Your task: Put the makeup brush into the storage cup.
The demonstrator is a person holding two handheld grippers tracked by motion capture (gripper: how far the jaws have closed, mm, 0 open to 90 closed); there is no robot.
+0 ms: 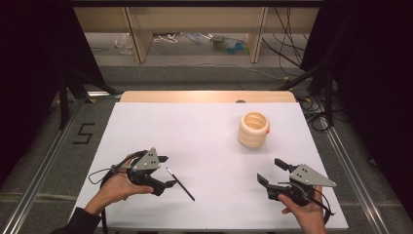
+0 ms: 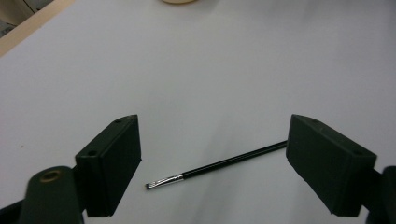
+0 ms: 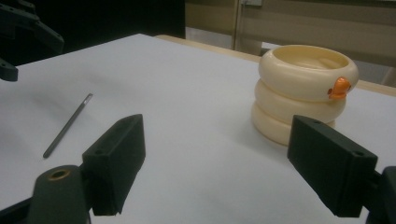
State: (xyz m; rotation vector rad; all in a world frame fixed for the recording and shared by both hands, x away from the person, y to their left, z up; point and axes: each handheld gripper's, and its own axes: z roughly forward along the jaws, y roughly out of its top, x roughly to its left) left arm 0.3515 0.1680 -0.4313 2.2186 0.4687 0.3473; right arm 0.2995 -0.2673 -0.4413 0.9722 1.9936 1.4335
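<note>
So that the brush [image 2: 219, 163] can be picked up, the left gripper [image 2: 212, 158] is held wide apart around it.

Seen from high above the near edge of the white table [image 1: 209, 126], facing forward and down; low and close over it from each gripper, both gripper views sharing the thin brush [image 2: 219, 164] lying left of the cream ringed pot [image 3: 303, 91].

Only the ringed cream holder [image 1: 253, 129] blocked the white table [image 1: 195, 131] (far right part); nearer than the holder, just a thin brush [image 1: 180, 184] lay flat.
</note>
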